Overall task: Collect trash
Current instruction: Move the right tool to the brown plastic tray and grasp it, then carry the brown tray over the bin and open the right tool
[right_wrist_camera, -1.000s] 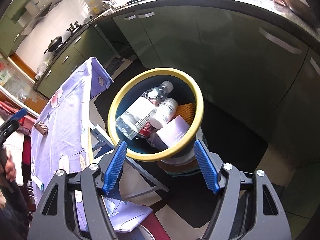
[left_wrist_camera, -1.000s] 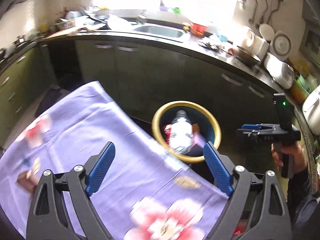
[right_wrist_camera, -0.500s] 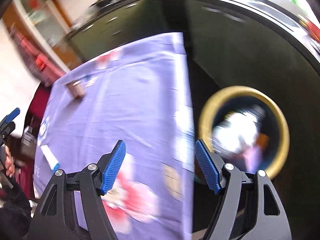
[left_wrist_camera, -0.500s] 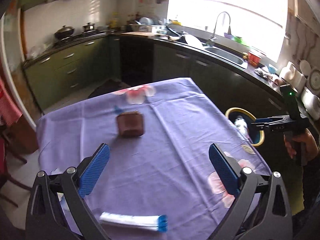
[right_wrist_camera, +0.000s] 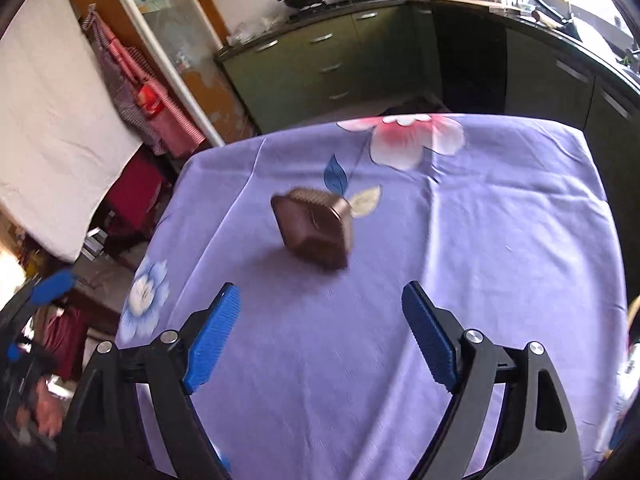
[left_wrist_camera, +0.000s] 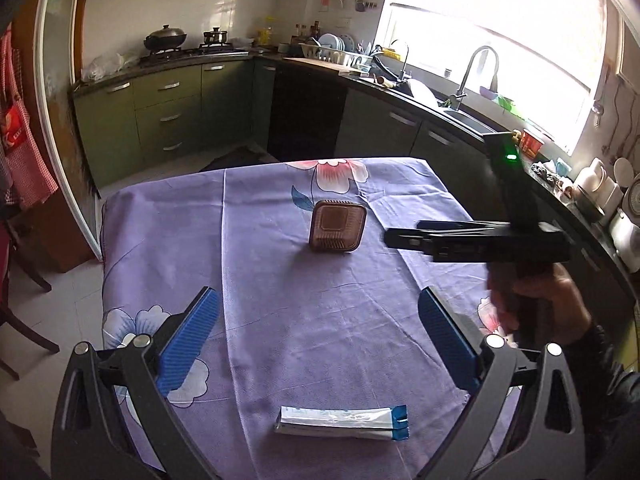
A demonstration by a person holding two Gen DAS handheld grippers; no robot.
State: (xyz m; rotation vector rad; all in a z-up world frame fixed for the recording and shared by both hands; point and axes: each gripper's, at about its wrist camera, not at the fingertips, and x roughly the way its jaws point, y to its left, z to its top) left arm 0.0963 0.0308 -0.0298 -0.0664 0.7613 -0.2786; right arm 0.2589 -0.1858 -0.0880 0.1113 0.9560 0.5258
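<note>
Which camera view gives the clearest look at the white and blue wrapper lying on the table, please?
The left wrist view: the white and blue wrapper lies flat and sharp on the purple tablecloth, fully visible. The right wrist view shows at most a blue speck at the bottom edge.

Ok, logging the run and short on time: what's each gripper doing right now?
Left gripper: open, nothing between its jaws.
Right gripper: open and empty; its jaws have just been opening wider.

1. One brown ribbed square container (left_wrist_camera: 337, 226) on the table.
2. One white-and-blue wrapper (left_wrist_camera: 342, 423).
3. Two grippers: left gripper (left_wrist_camera: 316, 338), right gripper (right_wrist_camera: 320, 334).
4. Perhaps two pots on the stove; small, distant.
</note>
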